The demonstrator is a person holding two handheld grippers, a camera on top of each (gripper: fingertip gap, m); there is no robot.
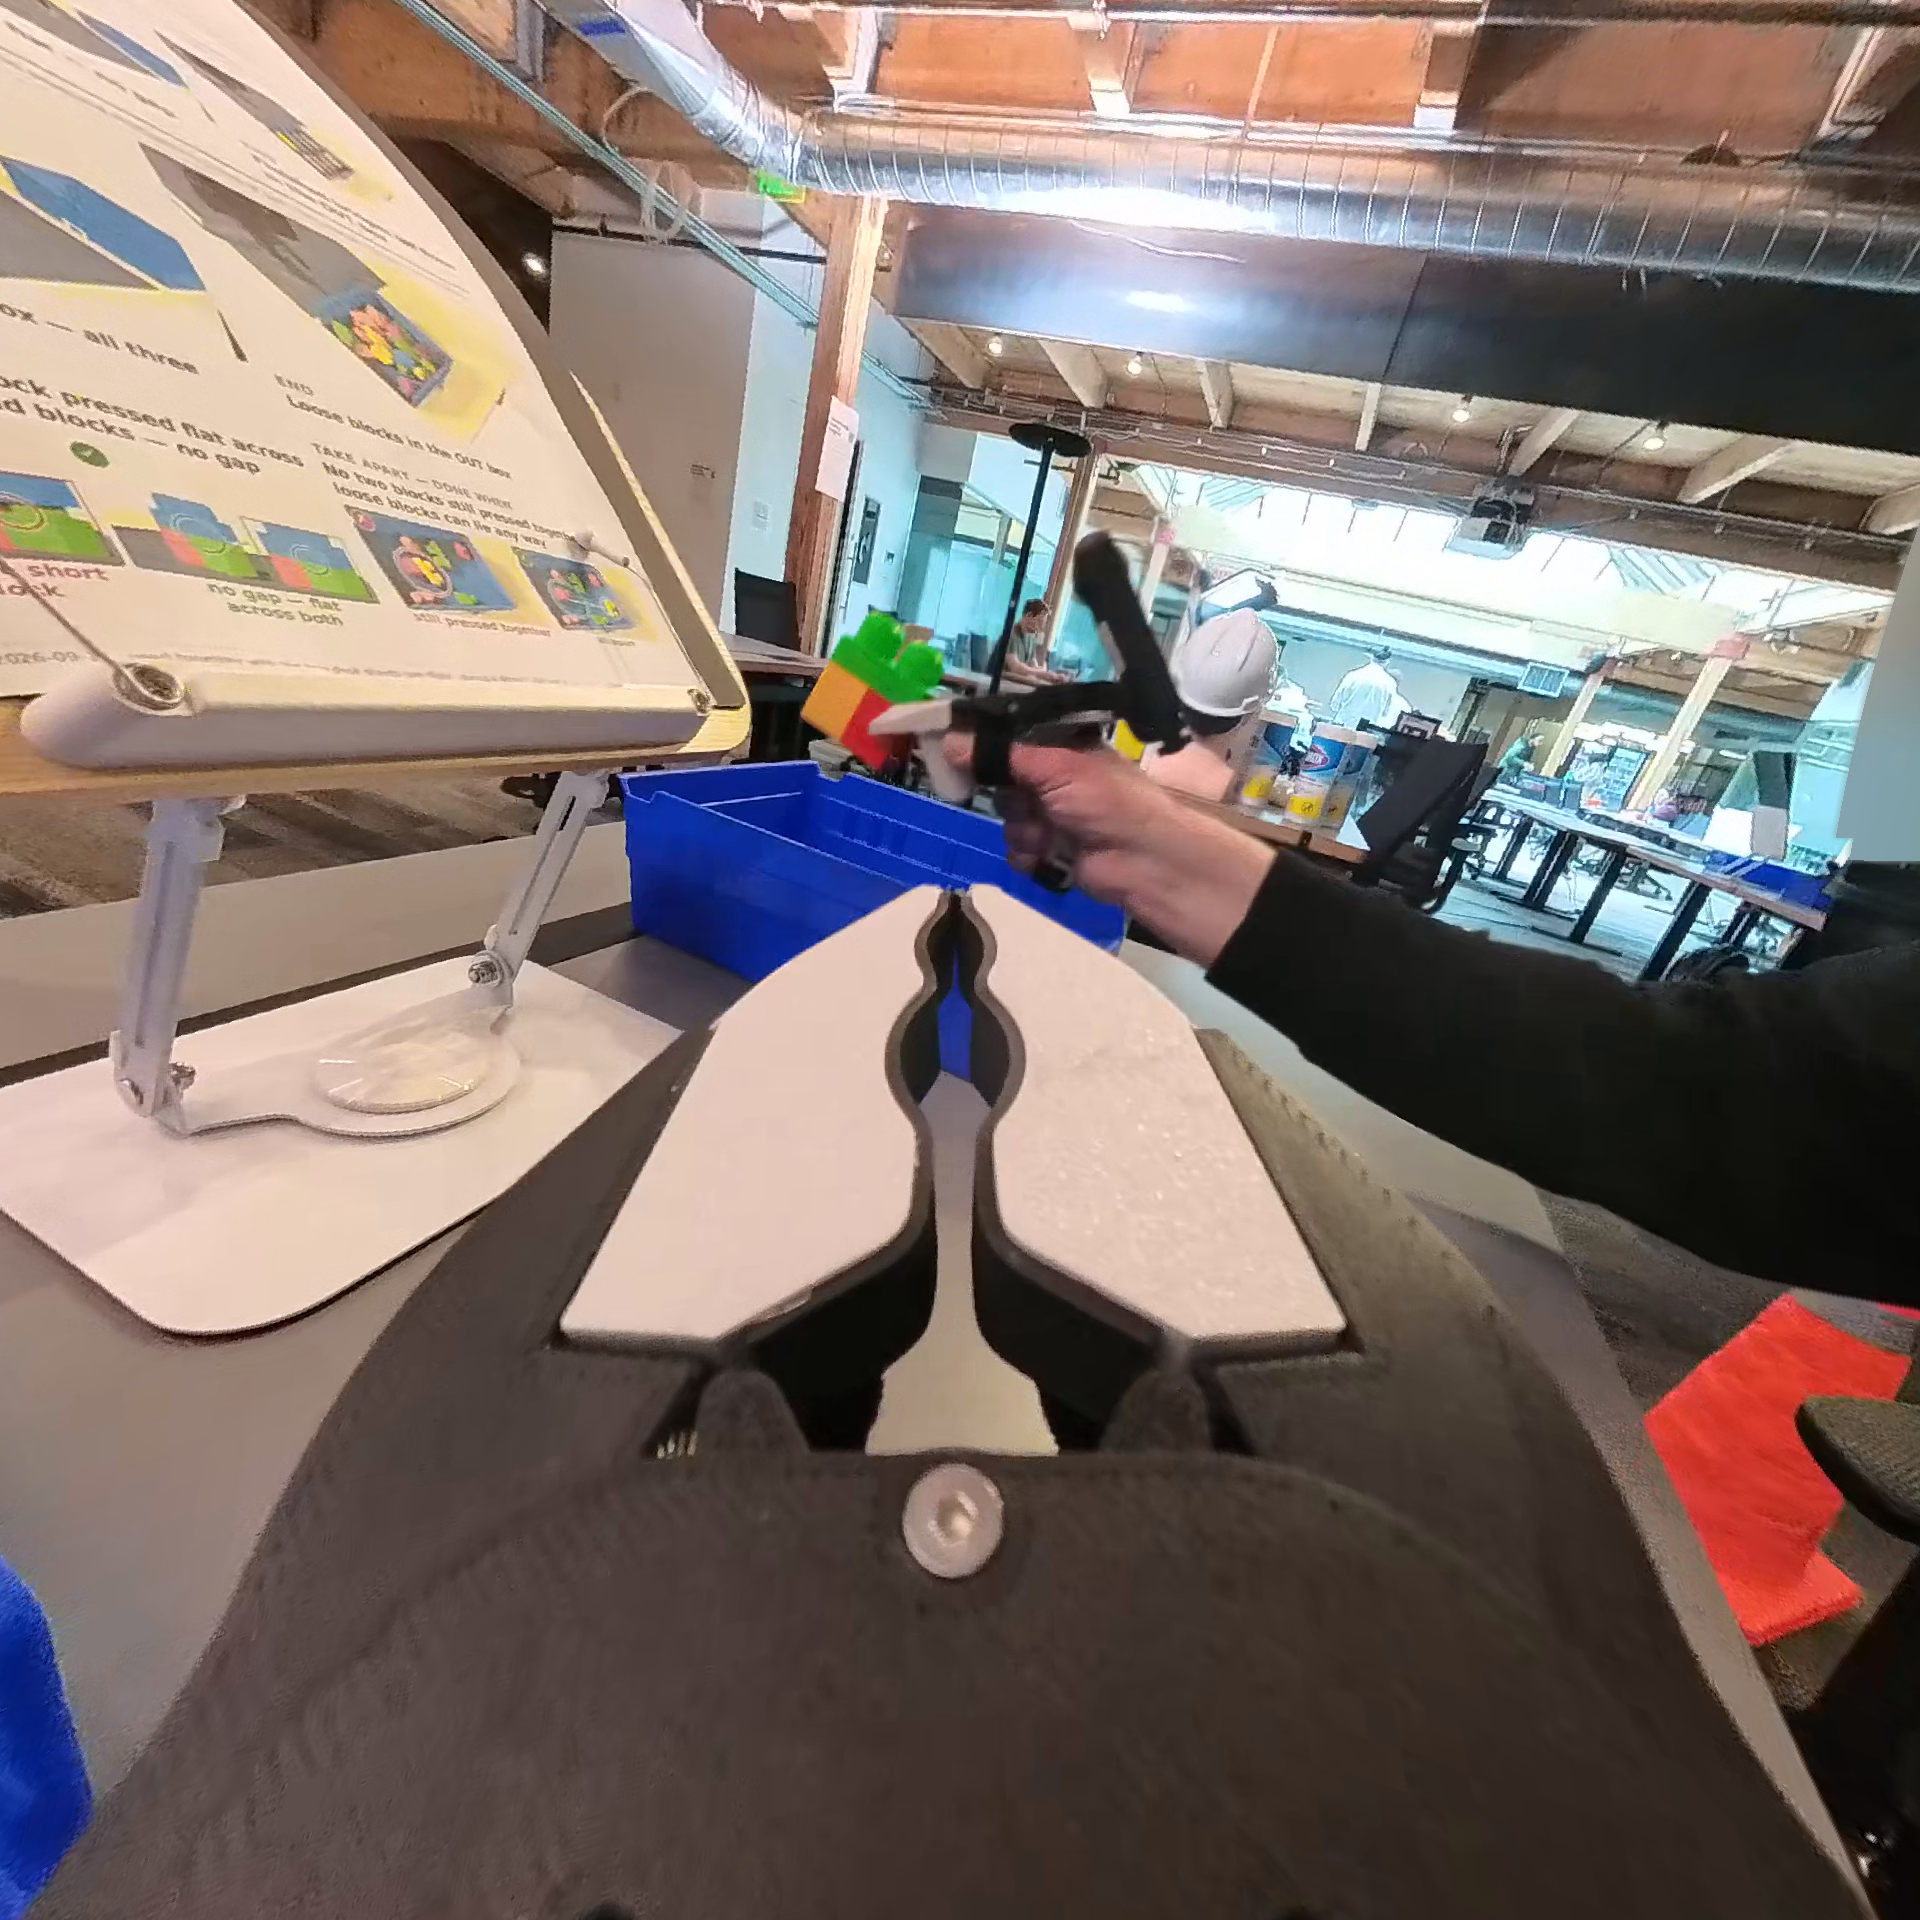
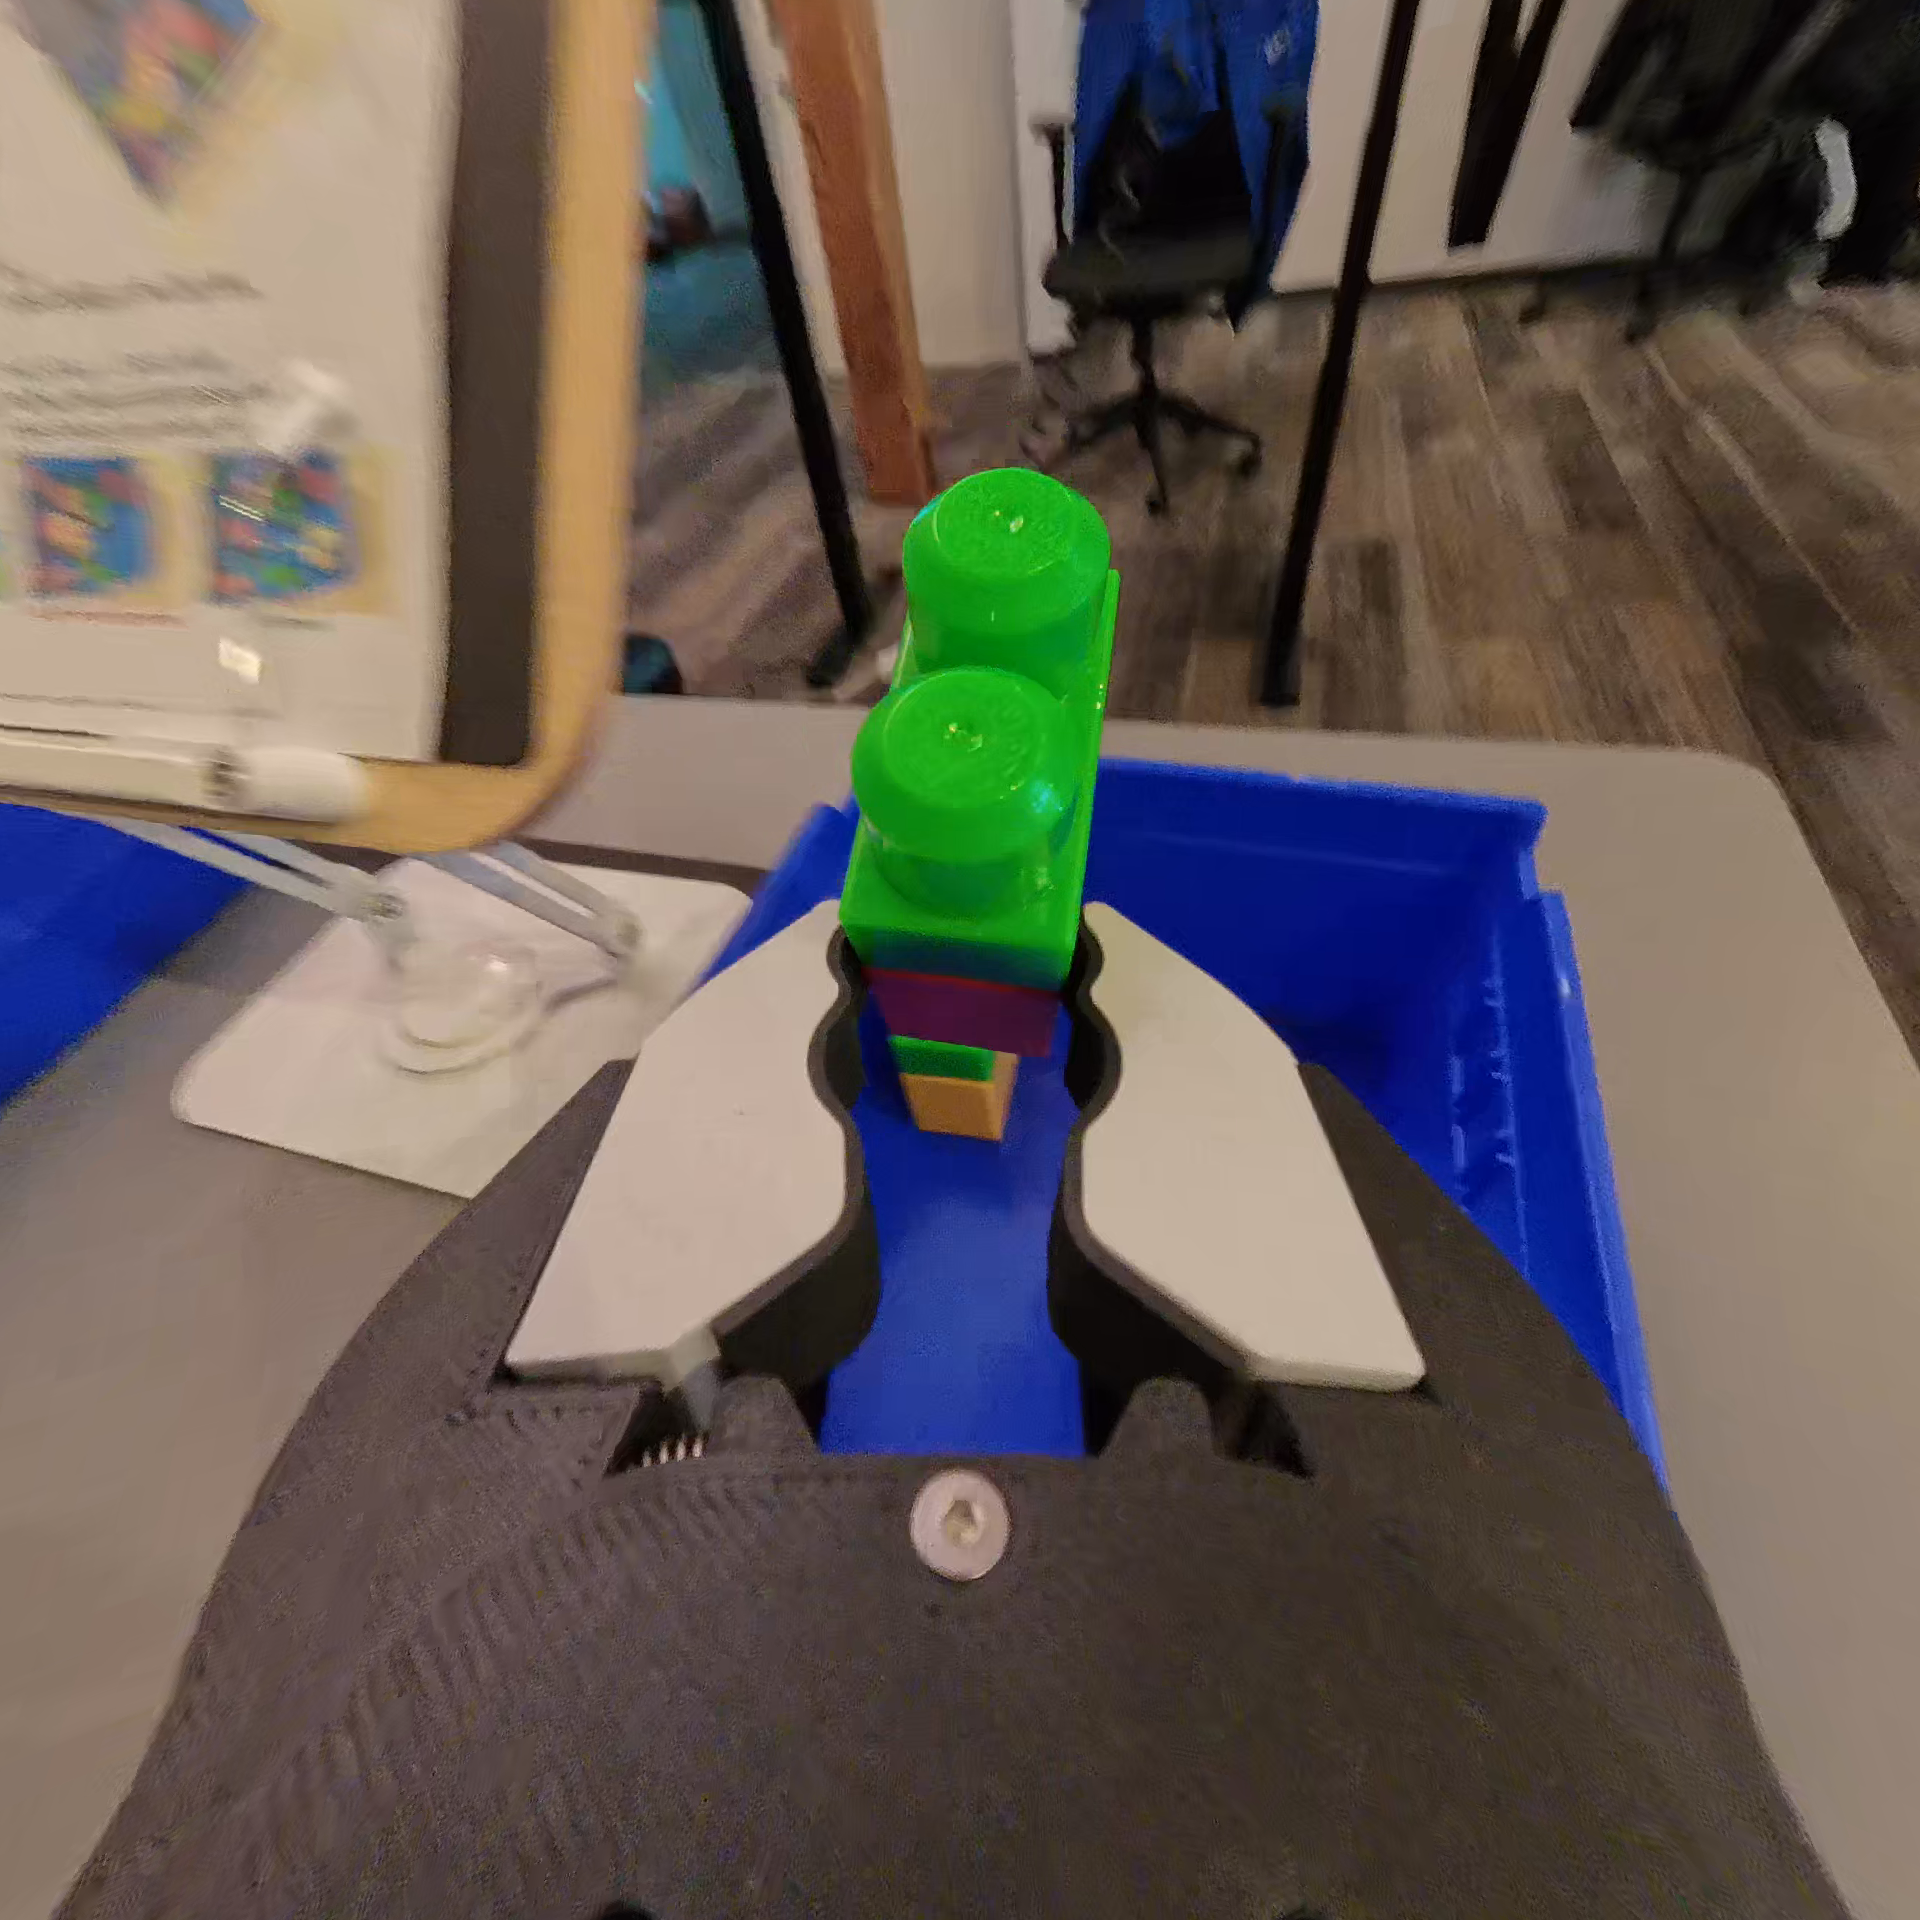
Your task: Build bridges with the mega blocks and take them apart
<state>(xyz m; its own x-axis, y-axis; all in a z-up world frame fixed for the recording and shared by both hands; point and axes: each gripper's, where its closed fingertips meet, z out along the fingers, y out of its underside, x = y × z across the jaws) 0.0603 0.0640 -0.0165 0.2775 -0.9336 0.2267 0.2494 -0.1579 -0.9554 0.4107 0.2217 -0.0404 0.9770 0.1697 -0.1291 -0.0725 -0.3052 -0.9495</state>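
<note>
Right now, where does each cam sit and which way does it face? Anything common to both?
Left wrist view: on the left gripper, jaws shut with nothing between them, facing across the table to the open office; shows the person's hand holding the right gripper.
Right wrist view: on the right gripper, looking down its fingers clamped on the block bridge, above the blue bin.
Shared: bin, bridge, instruction stand.
</note>
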